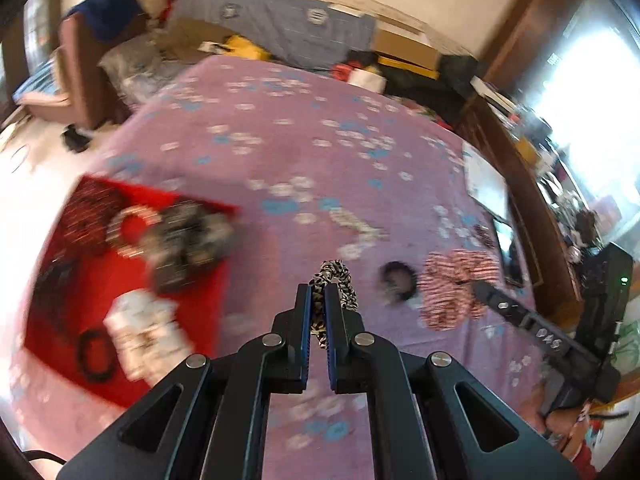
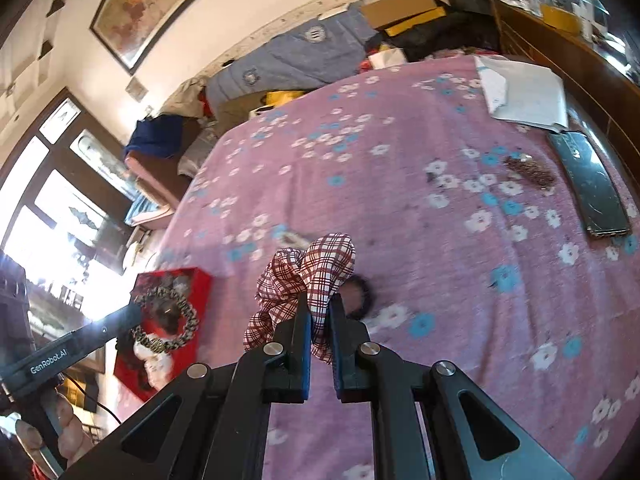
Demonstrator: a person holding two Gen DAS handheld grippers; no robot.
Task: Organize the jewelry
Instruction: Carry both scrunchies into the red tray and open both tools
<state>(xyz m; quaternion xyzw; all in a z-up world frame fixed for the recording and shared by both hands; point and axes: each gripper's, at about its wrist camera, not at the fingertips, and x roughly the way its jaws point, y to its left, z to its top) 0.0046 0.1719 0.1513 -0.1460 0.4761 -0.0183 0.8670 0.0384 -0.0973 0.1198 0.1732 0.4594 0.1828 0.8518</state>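
Observation:
My left gripper is shut on a black-and-white patterned scrunchie, held above the pink floral bedspread. In the right wrist view that same scrunchie hangs as a ring over the red tray. My right gripper is shut on a red-and-white plaid scrunchie, lifted off the bed; from the left wrist it shows as the plaid scrunchie at the right gripper's tip. A dark hair tie lies on the bedspread between the two. The red tray at the left holds several bracelets and hair ties, blurred.
A phone, white papers and a small brown beaded piece lie on the bed's right side. A wooden headboard runs along the right. Clothes and cardboard boxes pile beyond the far edge. A hand holds the left gripper's handle.

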